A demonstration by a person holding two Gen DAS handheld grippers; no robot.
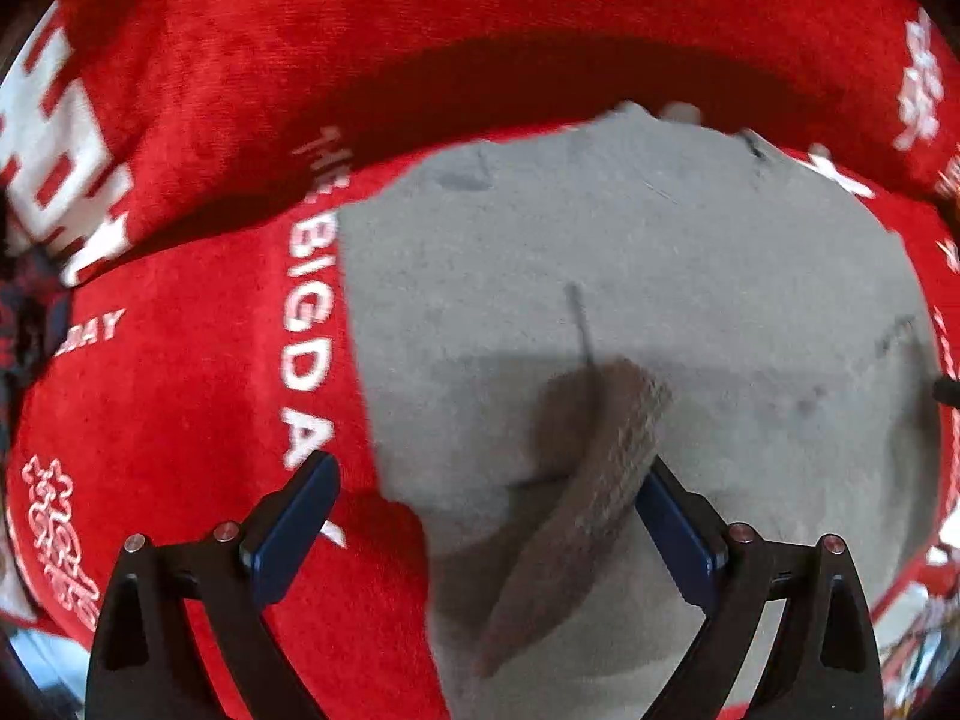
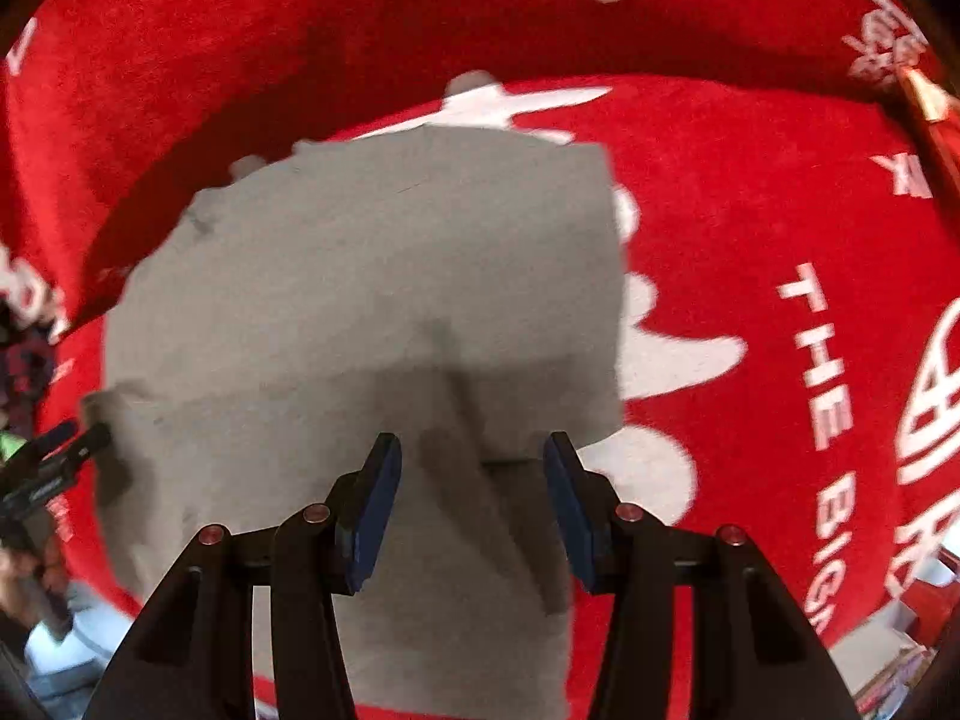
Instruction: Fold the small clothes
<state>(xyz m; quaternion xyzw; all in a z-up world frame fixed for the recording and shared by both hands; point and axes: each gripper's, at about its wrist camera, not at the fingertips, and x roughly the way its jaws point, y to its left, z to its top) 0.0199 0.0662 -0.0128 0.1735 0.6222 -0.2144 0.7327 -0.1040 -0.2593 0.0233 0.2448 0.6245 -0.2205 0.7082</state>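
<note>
A grey garment [image 1: 600, 276] lies spread on a red blanket [image 1: 180, 390] with white lettering. My left gripper [image 1: 486, 474] is open above the garment's near left edge; a brownish ribbed band [image 1: 600, 480] of the garment rises between its fingers, untouched by the blue pads [image 1: 294, 528]. In the right wrist view the same garment [image 2: 372, 276] fills the middle, and my right gripper [image 2: 474, 450] is open just above its near edge, holding nothing. The left gripper shows at the far left of that view [image 2: 54, 456], at the garment's left edge.
The red blanket [image 2: 750, 210] covers the whole surface and rises in a fold behind the garment. Clutter shows past the blanket's edge at the lower right [image 2: 888, 660] and a person's clothing at the lower left [image 2: 54, 648].
</note>
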